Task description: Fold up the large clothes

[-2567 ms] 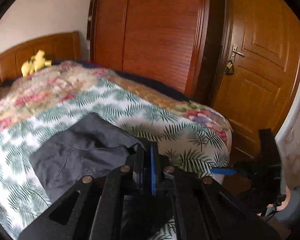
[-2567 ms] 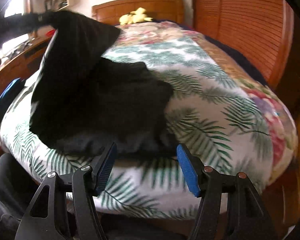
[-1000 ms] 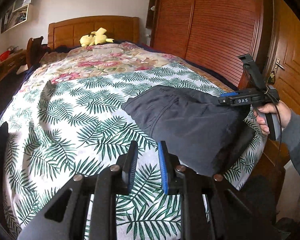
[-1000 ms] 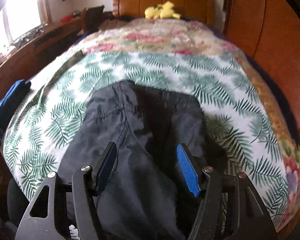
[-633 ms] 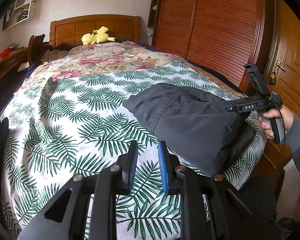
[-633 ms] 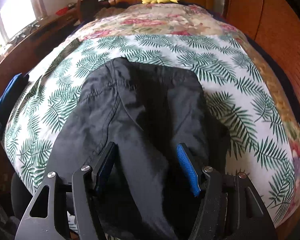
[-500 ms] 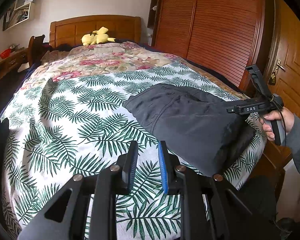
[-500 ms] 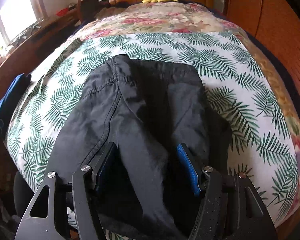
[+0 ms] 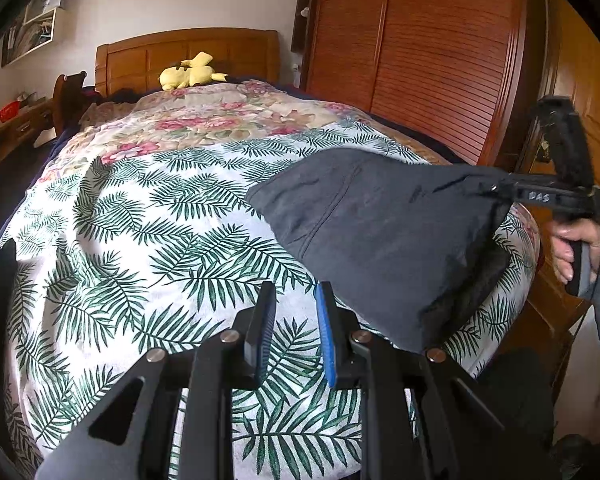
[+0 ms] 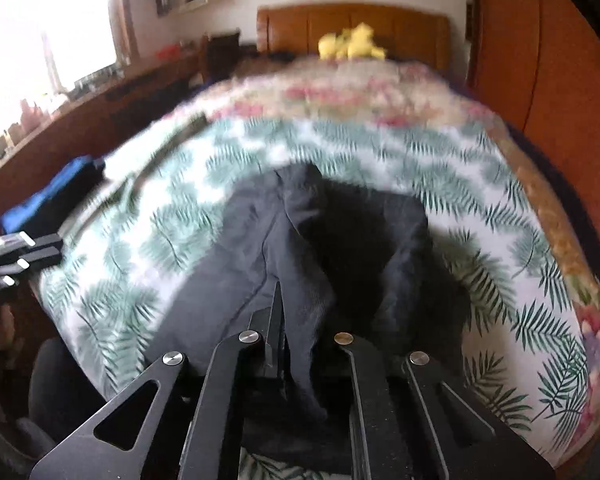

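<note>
Dark grey garment [image 9: 384,236] lay on my palm-print bedspread [image 9: 148,240]; left gripper [image 9: 294,328] hovered beside it with a narrow gap, empty, while my right gripper [image 10: 288,344] had clamped its raised edge.

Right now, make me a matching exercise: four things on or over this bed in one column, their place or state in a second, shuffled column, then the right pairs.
Things:
1. dark grey folded garment
2. yellow plush toy
3. left gripper
4. right gripper

States:
A. lies by the wooden headboard
B. jaws slightly apart, nothing between them, over the palm-leaf bedspread
C. one edge lifted off the bed
D. shut on dark fabric

Pairs: 1-C, 2-A, 3-B, 4-D
</note>
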A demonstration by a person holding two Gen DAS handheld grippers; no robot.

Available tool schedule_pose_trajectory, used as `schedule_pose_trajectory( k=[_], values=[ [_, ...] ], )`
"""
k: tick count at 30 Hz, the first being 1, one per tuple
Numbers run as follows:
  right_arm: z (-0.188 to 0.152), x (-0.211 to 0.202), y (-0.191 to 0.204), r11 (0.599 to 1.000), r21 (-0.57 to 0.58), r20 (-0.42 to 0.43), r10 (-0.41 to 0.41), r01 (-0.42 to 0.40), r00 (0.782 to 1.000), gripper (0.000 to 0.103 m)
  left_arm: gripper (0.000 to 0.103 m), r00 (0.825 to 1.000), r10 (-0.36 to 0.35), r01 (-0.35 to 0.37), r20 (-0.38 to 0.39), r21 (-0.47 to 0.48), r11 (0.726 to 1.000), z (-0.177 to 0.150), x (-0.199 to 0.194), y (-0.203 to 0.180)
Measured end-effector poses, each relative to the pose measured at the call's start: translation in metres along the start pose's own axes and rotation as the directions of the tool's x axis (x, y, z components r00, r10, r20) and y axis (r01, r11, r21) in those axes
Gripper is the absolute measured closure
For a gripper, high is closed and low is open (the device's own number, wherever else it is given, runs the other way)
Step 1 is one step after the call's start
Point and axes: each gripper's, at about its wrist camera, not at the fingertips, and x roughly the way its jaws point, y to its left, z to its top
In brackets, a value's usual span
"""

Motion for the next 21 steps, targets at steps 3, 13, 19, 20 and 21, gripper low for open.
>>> schedule_pose_trajectory(
  k=[3,13,19,20,21],
  values=[
    [-0.001,-0.017,-0.001,1.000,0.019,0.049,0.004,-0.005,0.999,0.099,0.085,1.000,-0.001,0.001,-0.005,0.000,1.000,0.000,0.002,-0.001],
    [-0.040,-0.056,-0.061,0.965,0.176,0.066,-0.210,0.196,0.975,0.100,0.085,0.999,-0.033,0.033,-0.004,0.012,0.999,0.005,0.012,-0.011],
    [-0.091,-0.029,-0.100,0.916,0.275,-0.077,-0.282,0.293,0.956,0.099,0.085,0.998,-0.063,0.063,-0.009,0.025,0.998,0.012,0.023,-0.020],
    [-0.096,-0.027,-0.104,0.913,0.302,-0.081,-0.261,0.273,0.962,0.099,0.084,0.998,-0.068,0.069,-0.008,0.028,0.997,0.015,0.027,-0.023],
    [-0.099,-0.027,-0.106,0.913,0.318,-0.081,-0.244,0.257,0.966,0.098,0.084,0.997,-0.071,0.072,-0.008,0.032,0.997,0.018,0.031,-0.025]
  ],
)
